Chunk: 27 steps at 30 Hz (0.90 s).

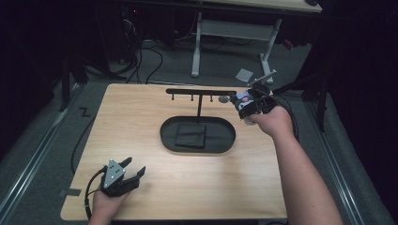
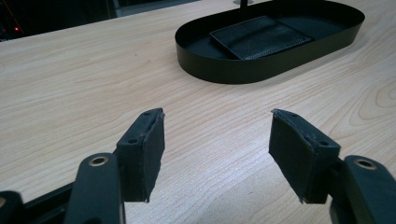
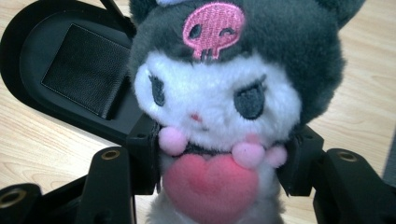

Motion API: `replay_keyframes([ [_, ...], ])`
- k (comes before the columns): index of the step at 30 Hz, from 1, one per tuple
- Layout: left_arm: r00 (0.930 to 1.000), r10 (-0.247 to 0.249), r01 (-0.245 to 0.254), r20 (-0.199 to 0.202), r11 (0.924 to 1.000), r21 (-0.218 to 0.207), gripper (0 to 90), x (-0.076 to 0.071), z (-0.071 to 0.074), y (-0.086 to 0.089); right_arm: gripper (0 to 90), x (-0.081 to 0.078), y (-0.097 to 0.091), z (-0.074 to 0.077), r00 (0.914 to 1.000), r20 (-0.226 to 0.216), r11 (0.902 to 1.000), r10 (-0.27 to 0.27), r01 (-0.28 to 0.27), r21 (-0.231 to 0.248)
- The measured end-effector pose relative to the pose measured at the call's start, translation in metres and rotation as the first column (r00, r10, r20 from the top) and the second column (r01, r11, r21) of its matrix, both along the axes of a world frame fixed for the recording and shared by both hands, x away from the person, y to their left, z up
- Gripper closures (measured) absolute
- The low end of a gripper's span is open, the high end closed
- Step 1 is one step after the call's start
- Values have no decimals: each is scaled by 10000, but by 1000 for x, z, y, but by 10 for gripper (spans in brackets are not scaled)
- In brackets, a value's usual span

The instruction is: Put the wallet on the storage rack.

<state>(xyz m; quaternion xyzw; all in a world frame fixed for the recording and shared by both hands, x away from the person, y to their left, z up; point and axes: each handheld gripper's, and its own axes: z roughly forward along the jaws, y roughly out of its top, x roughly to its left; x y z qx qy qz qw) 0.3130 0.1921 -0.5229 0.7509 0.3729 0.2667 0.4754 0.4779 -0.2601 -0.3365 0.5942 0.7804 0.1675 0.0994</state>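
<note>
**Right gripper held the plush toy beside the stand**

Right gripper (image 1: 245, 104) was clamped on a small plush toy (image 3: 224, 107), its two black jaws pressed against the toy's sides just below the head. From the right gripper view I saw a dark hood with a pink skull patch, a white face, and a pink heart at the chest. In the high view I had the toy (image 1: 242, 97) raised near the right end of the black hanging bar (image 1: 201, 92), close to its last peg.

My left gripper (image 1: 133, 171) sat low over the near left part of the wooden table (image 1: 141, 122), jaws spread wide with nothing between them, well apart from the toy. Ahead of it lay the black oval tray (image 2: 261, 70) with a dark square pad (image 2: 259, 36) inside.
</note>
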Motion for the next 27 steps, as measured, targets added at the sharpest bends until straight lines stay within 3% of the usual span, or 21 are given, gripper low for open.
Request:
replay_keyframes([
  [4, 10000, 4, -4, 54, 10000, 25, 364, -1, 0, -1, 425, 3, -2, -16, 9999, 46, 9994, -162, 161, 307],
  [10, 10000, -3, 3, 38, 10000, 51, 364, -1, -1, 0, 399, 7, -2, -35, 9995, -116, 9993, -305, 308, 220],
  [17, 10000, -11, 10, 7, 9999, 119, 364, -2, 0, 1, 338, 5, 1, -42, 9992, -192, 9991, -352, 347, -226],
  [27, 10000, 20, -20, 26, 9999, 142, 364, -2, -1, -1, 339, -6, -1, -48, 9997, -174, 9997, -184, 181, -152],
])
